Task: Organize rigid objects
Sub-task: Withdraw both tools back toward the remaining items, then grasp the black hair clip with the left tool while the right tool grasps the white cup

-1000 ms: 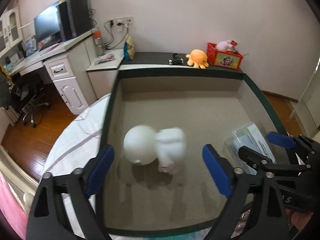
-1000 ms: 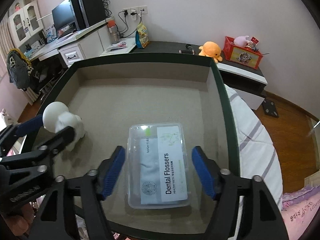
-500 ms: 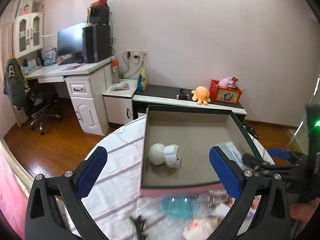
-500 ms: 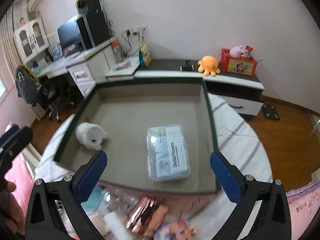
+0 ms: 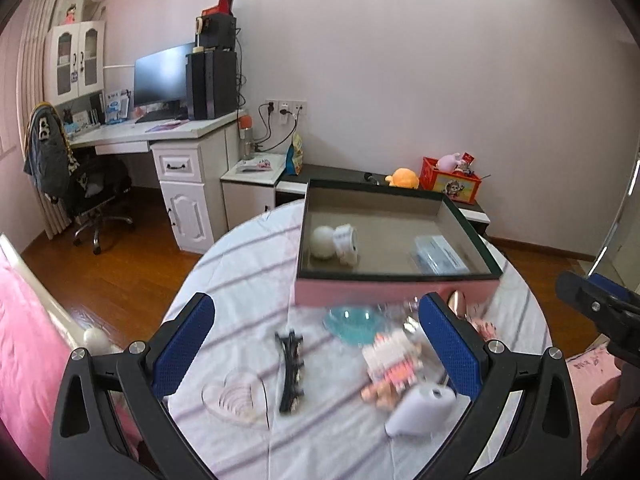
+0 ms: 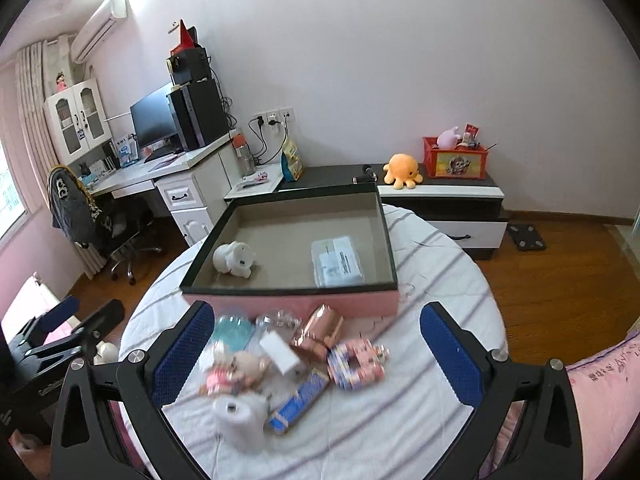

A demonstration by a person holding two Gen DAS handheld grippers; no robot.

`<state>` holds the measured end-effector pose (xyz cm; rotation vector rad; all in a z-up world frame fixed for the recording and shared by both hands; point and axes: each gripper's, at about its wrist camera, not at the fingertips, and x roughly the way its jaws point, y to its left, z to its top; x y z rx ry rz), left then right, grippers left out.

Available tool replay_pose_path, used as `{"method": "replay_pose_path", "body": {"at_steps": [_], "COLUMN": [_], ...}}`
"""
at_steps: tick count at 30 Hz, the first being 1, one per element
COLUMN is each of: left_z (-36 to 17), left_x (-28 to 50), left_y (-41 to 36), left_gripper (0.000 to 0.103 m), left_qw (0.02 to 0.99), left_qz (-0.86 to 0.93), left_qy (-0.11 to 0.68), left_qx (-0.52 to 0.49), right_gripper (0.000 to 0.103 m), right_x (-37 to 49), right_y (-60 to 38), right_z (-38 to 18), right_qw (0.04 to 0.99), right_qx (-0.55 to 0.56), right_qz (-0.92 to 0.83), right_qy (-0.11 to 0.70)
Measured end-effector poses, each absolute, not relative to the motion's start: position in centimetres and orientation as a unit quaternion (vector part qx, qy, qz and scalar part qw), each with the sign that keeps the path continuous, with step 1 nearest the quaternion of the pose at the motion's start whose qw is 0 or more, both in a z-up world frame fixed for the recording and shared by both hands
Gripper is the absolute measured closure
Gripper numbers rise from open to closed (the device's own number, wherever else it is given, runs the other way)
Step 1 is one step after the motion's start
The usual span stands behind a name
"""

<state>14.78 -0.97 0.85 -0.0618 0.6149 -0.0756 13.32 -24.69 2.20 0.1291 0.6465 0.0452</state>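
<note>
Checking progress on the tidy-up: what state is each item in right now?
Pink open-topped box: lidless, upright.
White round figurine: inside box, tipped over.
Clear plastic flosser case: inside box, closed, flat.
Black hair claw clip: loose on table.
Left gripper: open, empty.
Right gripper: open, empty.

one box (image 6: 288,304); inside: one white figurine (image 6: 234,259), one floss case (image 6: 337,262).
</note>
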Motion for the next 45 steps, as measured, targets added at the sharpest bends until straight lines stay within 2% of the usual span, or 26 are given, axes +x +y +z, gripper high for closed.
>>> {"method": "replay_pose_path", "body": {"at_steps": [13,26,35,45], "left_z": [0.2,-1.4,-4.6,-10.3], "left_x": [9.0,7.2,9.7,16.9], "left_y": [-1.5,-0.2,0.9,1.0], "left_gripper": [0.000,0.000,0.000,0.000], "left_qw": [0.952,0.950,0.939,0.912], "left_qz": [-0.029,-0.017,0.006,0.002], "left_qy": [0.302,0.312,0.345,0.409], "left_qx": [-0.026,-0.023,-0.004,0.021], "right_gripper": [0.000,0.000,0.000,0.000], "right_x": [6.3,5.2,7.1,11.5], "right_y": [-23.2,-23.1,-22.0,-18.9], "right_z": [2.0,0.3,-2.2,-7.2], "right_qw": [0.953,0.947,0.934,0.905], "right_qx": [0.034,0.039,0.038,0.024], "right_qz": [0.014,0.018,0.041,0.089], "right_qy": [0.299,0.319,0.354,0.414]}}
